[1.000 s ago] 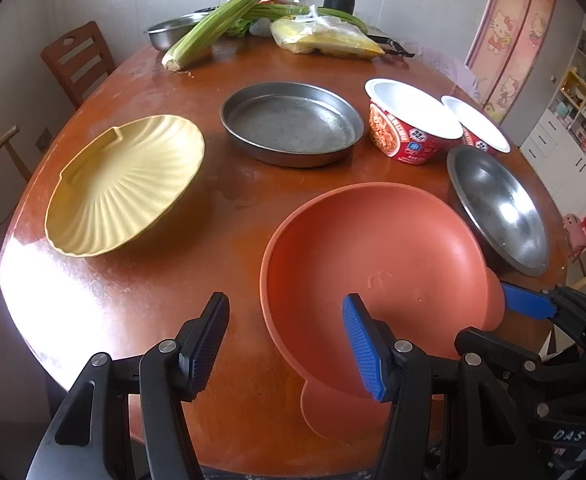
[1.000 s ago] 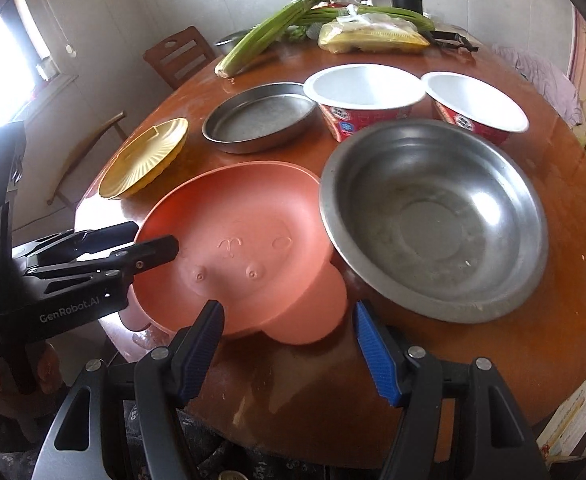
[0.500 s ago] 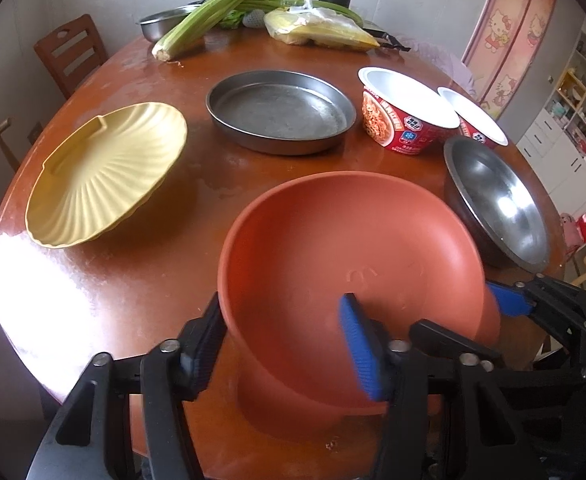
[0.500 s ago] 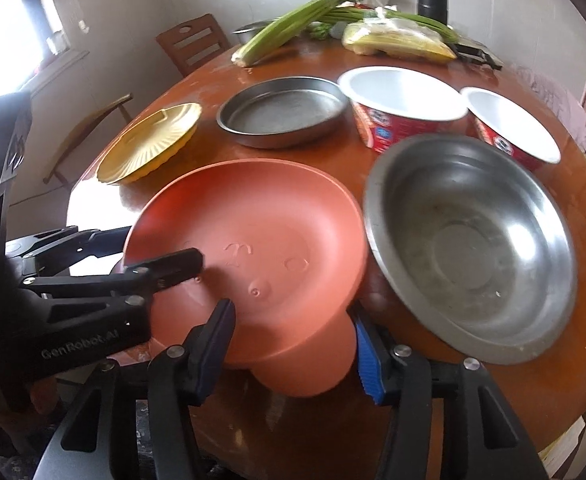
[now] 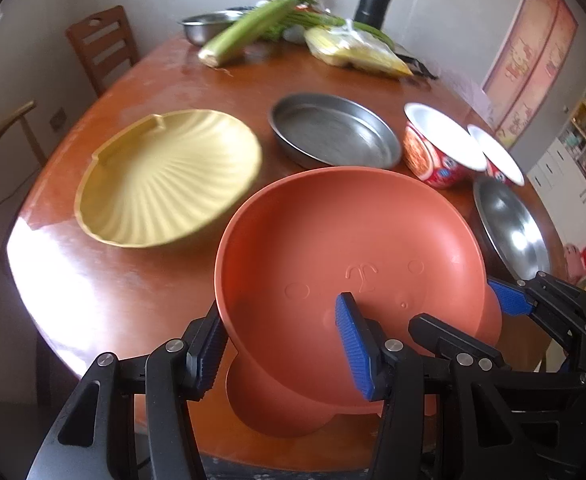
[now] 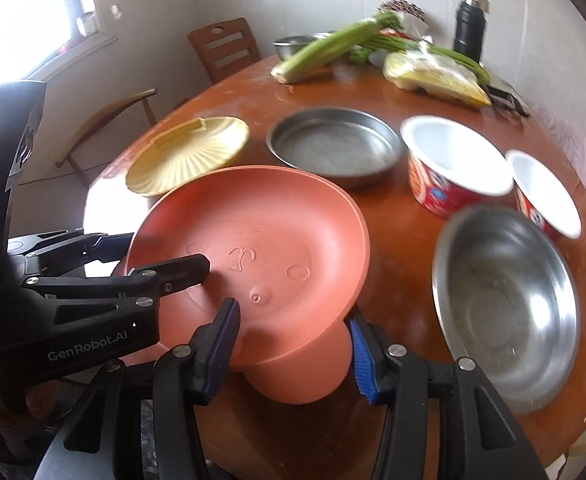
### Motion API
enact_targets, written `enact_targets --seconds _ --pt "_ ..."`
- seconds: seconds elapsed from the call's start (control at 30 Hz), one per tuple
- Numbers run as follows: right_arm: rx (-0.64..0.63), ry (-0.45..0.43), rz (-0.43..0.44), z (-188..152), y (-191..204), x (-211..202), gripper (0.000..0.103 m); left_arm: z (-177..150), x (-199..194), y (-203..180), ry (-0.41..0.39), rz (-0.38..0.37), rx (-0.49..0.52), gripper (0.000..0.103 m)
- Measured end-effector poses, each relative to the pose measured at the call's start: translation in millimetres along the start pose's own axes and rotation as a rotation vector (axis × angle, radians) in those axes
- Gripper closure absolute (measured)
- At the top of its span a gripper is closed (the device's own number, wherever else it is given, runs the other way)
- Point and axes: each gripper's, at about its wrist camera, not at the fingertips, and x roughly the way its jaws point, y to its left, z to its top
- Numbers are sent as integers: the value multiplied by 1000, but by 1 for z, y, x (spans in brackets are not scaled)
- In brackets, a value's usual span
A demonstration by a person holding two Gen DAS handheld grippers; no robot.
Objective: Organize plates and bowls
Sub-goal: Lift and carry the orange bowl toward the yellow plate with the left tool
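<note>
An orange plate (image 5: 345,248) with a face and round ears is lifted and tilted above the table's near edge. My left gripper (image 5: 281,344) is shut on its near rim, one finger inside, one outside. My right gripper (image 6: 293,340) is shut on one ear of the same orange plate (image 6: 261,240); it also shows in the left wrist view (image 5: 509,300). A yellow shell-shaped plate (image 5: 165,176) lies to the left. A flat steel pan (image 5: 333,132) sits behind. A steel bowl (image 6: 505,300) sits to the right. Two red noodle bowls (image 6: 453,164) stand beside it.
The round wooden table (image 5: 93,280) holds celery (image 5: 253,28), a yellow bag (image 5: 353,52), a small steel bowl (image 5: 205,28) and a black flask (image 5: 373,0) at the back. Wooden chairs (image 5: 101,44) stand at the far left.
Both grippers closed on the orange plate and lifted it off the table. It has moved left, away from the steel bowl and toward the yellow plate.
</note>
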Motion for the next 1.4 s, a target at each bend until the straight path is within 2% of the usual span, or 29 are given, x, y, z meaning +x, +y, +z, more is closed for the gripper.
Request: enact_targets --seconds 0.33,0.8,1.07,1.4 --pt "-71 -55 68 38 29 6 51 11 -19 41 -56 38 -85 48" --pt "-150 -70 103 86 53 33 51 36 -13 85 -86 65 -176 48" --pt "-181 -42 125 108 61 58 51 48 3 106 -69 79 -217 48" --pt "-175 6 143 120 63 84 51 56 20 119 -43 116 -229 48"
